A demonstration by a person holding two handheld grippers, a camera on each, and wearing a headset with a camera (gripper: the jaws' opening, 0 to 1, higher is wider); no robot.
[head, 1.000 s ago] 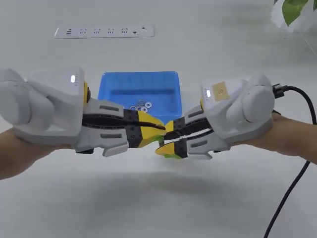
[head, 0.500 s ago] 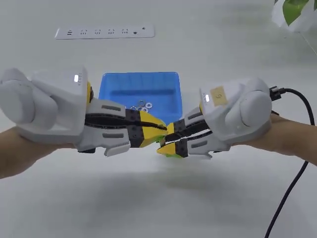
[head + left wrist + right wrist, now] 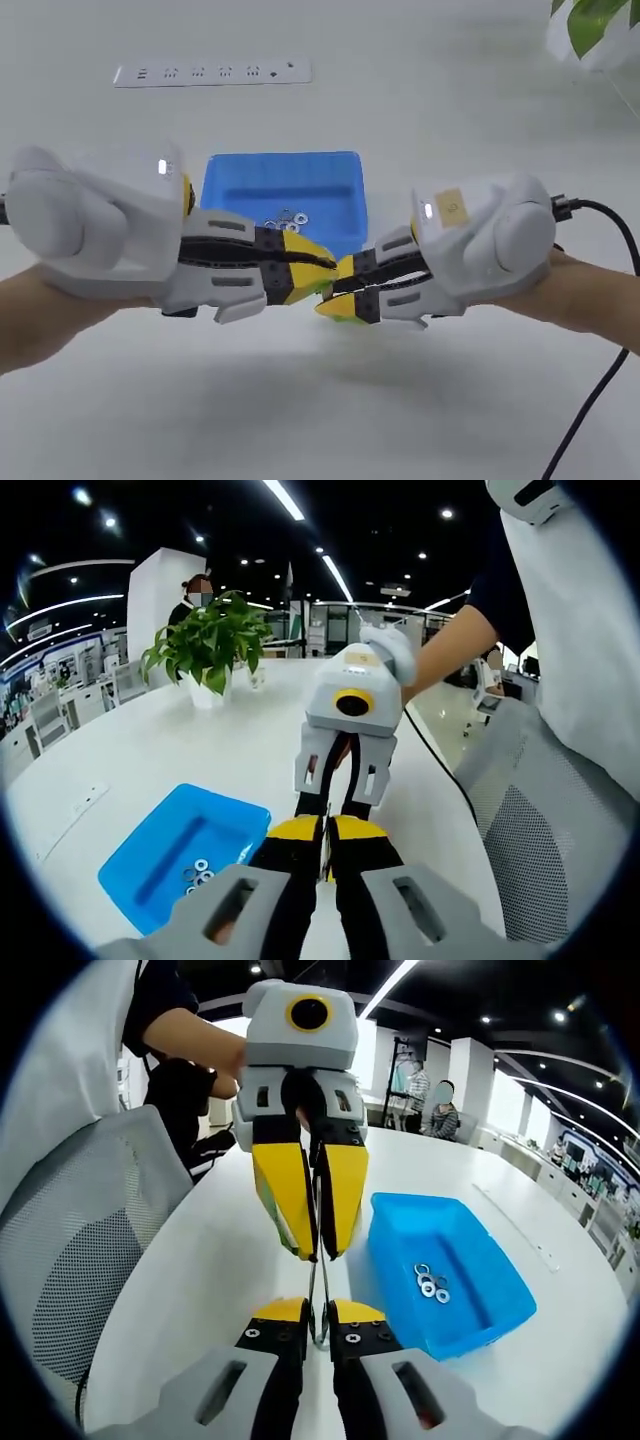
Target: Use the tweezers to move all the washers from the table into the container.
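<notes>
Tweezers (image 3: 319, 1285), thin, likely springy and slippery, clamped at either end by left gripper (image 3: 325, 268) and right gripper (image 3: 328, 298), best pinched mid-arm; light washers (image 3: 288, 216) in container (image 3: 280, 165).

left gripper (image 3: 325, 272) and right gripper (image 3: 332, 300): white shells, black jaws tipped yellow. the right has a yellowish label (image 3: 452, 208) and black cable (image 3: 592, 206). sleeve (image 3: 492, 585) perhaps dark, short.

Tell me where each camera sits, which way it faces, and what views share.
Head view: from the headset, down at left gripper, right gripper and blue container; both forearms show.
Left gripper view: along its jaws at the right gripper, plant behind.
Right gripper view: along its jaws at the left gripper, tweezers between.
Shared: blue container, washers.
</notes>
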